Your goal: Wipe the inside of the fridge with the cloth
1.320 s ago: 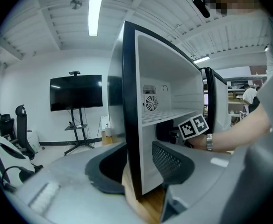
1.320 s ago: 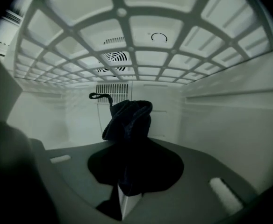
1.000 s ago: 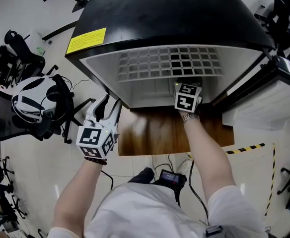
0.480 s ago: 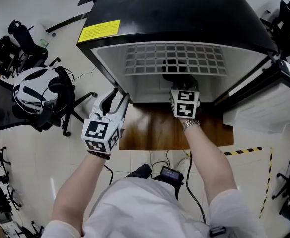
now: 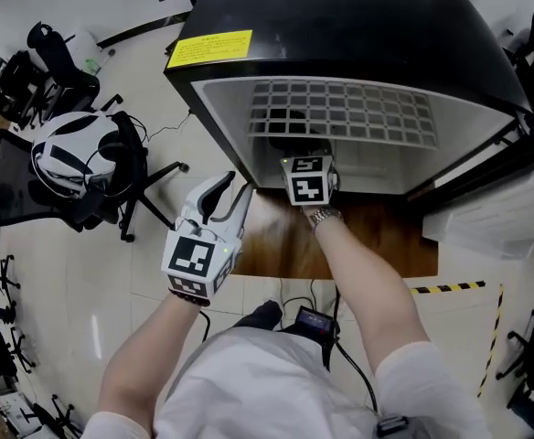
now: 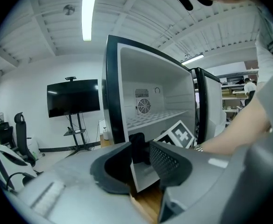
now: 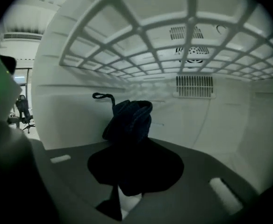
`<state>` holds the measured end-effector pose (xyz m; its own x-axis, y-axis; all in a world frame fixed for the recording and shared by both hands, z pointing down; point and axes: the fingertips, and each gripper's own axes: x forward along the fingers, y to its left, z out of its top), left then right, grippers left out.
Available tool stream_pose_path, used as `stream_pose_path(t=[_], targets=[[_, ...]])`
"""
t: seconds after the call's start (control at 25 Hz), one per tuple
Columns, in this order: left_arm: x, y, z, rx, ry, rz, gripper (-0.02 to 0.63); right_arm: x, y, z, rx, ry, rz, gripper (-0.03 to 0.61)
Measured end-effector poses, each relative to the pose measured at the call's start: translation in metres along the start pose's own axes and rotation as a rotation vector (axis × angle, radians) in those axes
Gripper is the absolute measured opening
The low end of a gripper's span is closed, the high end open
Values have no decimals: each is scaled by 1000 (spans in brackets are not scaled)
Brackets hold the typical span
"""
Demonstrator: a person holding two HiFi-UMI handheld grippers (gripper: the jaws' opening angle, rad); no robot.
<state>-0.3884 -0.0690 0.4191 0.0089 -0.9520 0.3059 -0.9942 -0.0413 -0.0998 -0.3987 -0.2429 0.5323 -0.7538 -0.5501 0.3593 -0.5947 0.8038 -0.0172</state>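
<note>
The black fridge [image 5: 340, 26] stands open, its white inside crossed by a wire shelf [image 5: 349, 112]. My right gripper [image 5: 304, 158] reaches in under that shelf, toward the left side. In the right gripper view, the right gripper [image 7: 132, 160] is shut on a bunched dark blue cloth [image 7: 129, 118] whose top sticks up in front of the white back wall [image 7: 206, 120]. My left gripper [image 5: 228, 190] hangs outside the fridge by its front left corner. Its jaws have just been closing and still stand apart, with nothing held between the fingers [image 6: 169, 164].
The fridge door [image 5: 496, 199] hangs open at the right. A black office chair carrying a white and black helmet [image 5: 70, 167] stands to the left. A wooden floor panel [image 5: 377, 240] lies in front of the fridge, and a black device with cables [image 5: 313, 323] lies near the person's feet.
The right gripper has swept left inside the fridge with the cloth. The left gripper has drifted slightly toward the fridge, and its jaws stand narrower.
</note>
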Motion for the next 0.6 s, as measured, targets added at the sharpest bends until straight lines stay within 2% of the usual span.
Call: stream_pose_path(t=[0.28,0.4,0.6], targets=[[-10,9,-8,-7,15,13,118,37,16,-12,-89,89,25,77],[-13,10,-13,-8,20,11,115,42,12,-19,-106,130,-1,75],[-8,5,-14,-5,26,-11,114,39,-21,-27,-94,173,-76,75]])
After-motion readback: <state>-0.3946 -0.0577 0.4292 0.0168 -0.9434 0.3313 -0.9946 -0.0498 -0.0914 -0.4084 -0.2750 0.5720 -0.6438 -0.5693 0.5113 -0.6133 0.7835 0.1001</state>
